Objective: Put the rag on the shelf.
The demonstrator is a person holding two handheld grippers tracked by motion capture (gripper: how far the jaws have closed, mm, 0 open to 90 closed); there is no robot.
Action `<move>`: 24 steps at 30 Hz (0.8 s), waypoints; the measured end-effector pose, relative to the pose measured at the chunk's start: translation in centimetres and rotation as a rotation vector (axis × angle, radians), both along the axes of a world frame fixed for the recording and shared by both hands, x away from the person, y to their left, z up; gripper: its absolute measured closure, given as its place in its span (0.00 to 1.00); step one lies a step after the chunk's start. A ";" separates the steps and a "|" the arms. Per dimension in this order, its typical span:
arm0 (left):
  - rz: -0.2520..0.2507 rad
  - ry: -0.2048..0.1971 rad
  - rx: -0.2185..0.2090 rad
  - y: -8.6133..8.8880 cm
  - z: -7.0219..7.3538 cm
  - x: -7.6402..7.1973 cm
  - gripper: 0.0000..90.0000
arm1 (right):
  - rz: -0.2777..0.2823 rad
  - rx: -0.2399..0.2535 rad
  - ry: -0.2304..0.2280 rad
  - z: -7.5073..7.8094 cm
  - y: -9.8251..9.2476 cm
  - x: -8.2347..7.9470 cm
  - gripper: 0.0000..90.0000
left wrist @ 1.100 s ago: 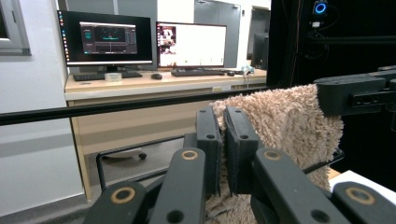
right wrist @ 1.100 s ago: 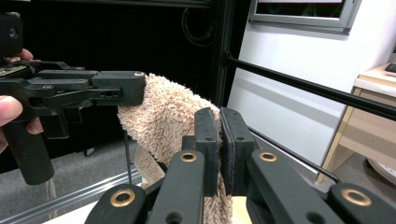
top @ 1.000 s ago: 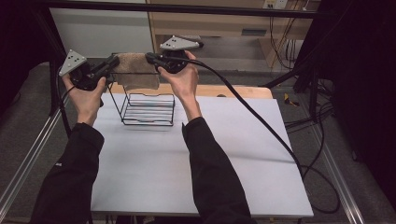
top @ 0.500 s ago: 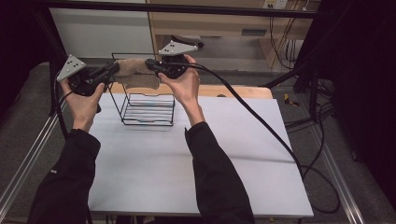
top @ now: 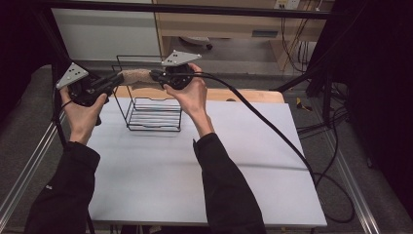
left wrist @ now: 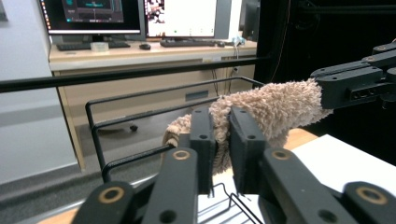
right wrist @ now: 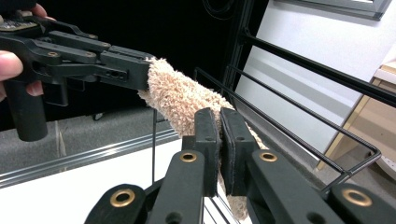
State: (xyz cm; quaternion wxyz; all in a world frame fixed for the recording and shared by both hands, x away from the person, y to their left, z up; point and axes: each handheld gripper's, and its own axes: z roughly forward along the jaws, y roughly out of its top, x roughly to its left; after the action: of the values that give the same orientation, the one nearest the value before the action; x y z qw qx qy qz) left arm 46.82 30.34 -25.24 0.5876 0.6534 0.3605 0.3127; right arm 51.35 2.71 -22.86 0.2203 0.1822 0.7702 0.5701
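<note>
One fuzzy, beige terry cloth [top: 138,78], rolled into a soft tube, hangs stretched between two tools above one black wire basket [top: 155,113] near the white tabletop's [top: 204,175] far left edge. The right tool [top: 155,75] is pressed tight on one end; the left tool [top: 117,79], its jaws just easing apart, still pinches the other. The near tabletop lies bare.

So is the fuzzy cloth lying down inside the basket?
No, the cloth hangs in the air above the wire basket, stretched between the left gripper and the right gripper.
</note>
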 end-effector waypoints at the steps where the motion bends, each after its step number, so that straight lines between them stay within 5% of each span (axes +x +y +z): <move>1: 0.001 0.000 0.000 0.1 0.2 -0.2 0.84 | 0.001 -0.001 -0.002 0.0 0.0 0.0 0.96; 7: 0.019 -0.007 -0.015 0.4 2.4 -0.7 0.80 | 0.005 0.010 0.020 -0.8 -0.2 0.1 0.96; 11: 0.008 0.024 -0.005 -0.6 3.2 -0.2 0.85 | 0.007 0.007 0.025 -1.1 -0.2 0.1 0.96; 16: -0.040 0.121 0.032 -1.8 2.1 0.6 0.94 | 0.013 -0.008 0.024 -1.2 -0.4 -0.1 0.96; 24: -0.059 0.168 0.081 -1.9 0.5 0.7 1.00 | 0.019 -0.023 0.042 -1.3 -0.4 -0.3 0.93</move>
State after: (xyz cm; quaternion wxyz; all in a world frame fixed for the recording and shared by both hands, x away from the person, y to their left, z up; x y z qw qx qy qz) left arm 47.49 28.40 -24.70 0.5374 0.7110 0.3761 0.2536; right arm 51.07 2.35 -24.19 0.2005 0.1843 0.7829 0.5593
